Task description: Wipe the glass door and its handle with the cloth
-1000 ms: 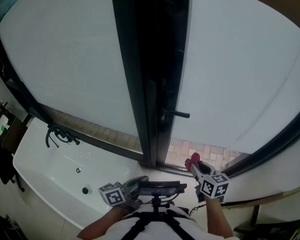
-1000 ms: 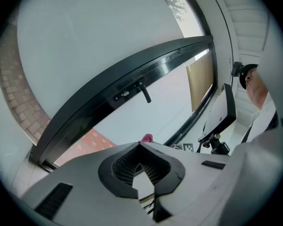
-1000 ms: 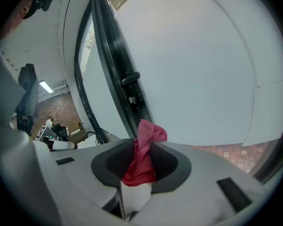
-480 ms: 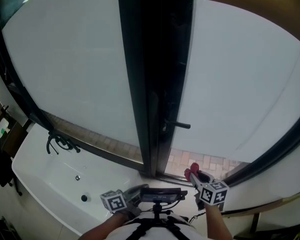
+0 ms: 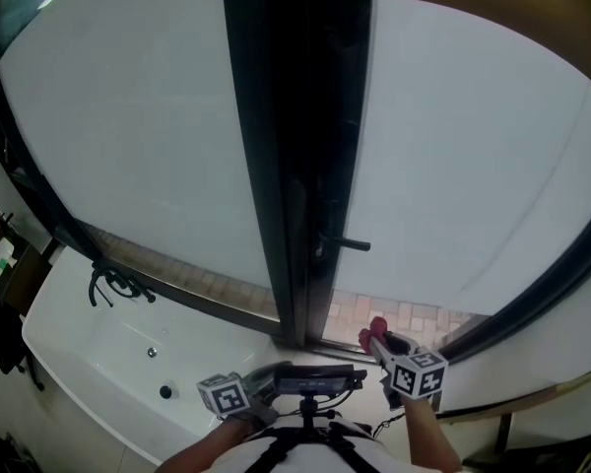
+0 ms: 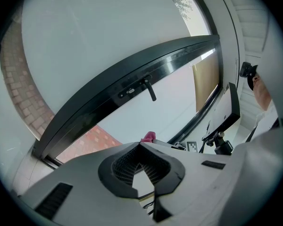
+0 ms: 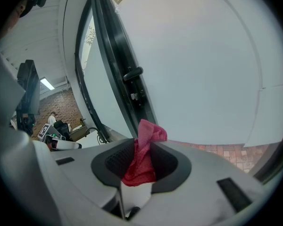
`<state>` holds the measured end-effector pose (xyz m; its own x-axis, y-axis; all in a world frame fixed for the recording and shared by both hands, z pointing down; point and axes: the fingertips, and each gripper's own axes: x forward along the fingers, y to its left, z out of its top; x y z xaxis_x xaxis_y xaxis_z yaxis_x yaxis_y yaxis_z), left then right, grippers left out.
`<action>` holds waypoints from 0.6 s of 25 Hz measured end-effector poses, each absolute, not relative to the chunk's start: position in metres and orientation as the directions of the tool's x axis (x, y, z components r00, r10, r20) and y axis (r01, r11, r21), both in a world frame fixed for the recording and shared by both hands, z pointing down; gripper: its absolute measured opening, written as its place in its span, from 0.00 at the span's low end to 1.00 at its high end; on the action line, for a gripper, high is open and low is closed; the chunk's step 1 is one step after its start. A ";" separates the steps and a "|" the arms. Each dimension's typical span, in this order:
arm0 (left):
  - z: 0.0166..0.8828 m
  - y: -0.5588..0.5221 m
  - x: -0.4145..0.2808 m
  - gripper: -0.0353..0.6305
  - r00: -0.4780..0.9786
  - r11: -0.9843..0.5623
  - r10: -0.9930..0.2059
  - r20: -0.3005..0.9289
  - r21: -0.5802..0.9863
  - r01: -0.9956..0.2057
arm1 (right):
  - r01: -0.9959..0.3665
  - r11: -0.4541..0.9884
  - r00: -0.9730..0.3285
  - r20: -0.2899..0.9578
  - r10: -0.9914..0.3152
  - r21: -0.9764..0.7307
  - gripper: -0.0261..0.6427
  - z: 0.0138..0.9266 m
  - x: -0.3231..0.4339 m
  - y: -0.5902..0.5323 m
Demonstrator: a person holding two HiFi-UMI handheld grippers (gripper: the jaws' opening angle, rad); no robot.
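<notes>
The glass door (image 5: 473, 156) stands ahead in a dark frame (image 5: 295, 166), its black lever handle (image 5: 350, 243) jutting to the right. My right gripper (image 5: 377, 343) hangs low, well below the handle and just short of the sill, shut on a red cloth (image 5: 376, 327). In the right gripper view the cloth (image 7: 144, 152) bunches between the jaws and pokes up past them, with the handle (image 7: 133, 73) beyond. My left gripper (image 5: 268, 371) hangs low near my body, shut with nothing in it. Its view shows the handle (image 6: 148, 88) and the cloth's tip (image 6: 148, 136).
A white bathtub (image 5: 89, 358) with a black tap (image 5: 113, 282) lies at the lower left under a second glass pane (image 5: 128, 116). Brick paving (image 5: 414, 315) shows through the glass. A black chest-mounted device (image 5: 313, 377) sits between the grippers.
The head view has tipped up a little, so both grippers sit lower in the picture. The right gripper still holds the cloth; the left stays shut.
</notes>
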<state>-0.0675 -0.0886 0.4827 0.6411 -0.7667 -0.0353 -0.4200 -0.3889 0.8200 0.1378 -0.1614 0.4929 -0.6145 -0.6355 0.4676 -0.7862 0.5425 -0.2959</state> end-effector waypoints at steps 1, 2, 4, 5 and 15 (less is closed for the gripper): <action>0.485 -0.089 -0.068 0.06 0.645 -0.398 -0.763 -0.036 0.813 -0.426 | -0.784 0.546 -0.617 0.469 -0.632 -0.295 0.20 0.493 0.136 -0.162; 0.486 -0.089 -0.068 0.06 0.648 -0.404 -0.761 -0.036 0.807 -0.430 | -0.781 0.550 -0.620 0.470 -0.628 -0.295 0.20 0.493 0.135 -0.162; 0.484 -0.089 -0.067 0.06 0.650 -0.404 -0.759 -0.032 0.807 -0.432 | -0.776 0.558 -0.626 0.472 -0.621 -0.295 0.20 0.493 0.132 -0.161; 0.482 -0.089 -0.066 0.06 0.650 -0.401 -0.760 -0.029 0.808 -0.432 | -0.773 0.561 -0.628 0.473 -0.617 -0.295 0.20 0.493 0.131 -0.161; 0.479 -0.090 -0.066 0.06 0.655 -0.416 -0.754 -0.051 0.809 -0.416 | -0.757 0.583 -0.646 0.476 -0.597 -0.296 0.20 0.492 0.124 -0.159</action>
<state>-0.0664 -0.0899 0.4794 0.6551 -0.7538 -0.0515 -0.4155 -0.4163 0.8087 0.1241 -0.1591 0.4920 -0.6461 -0.5965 0.4762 -0.7566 0.5828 -0.2964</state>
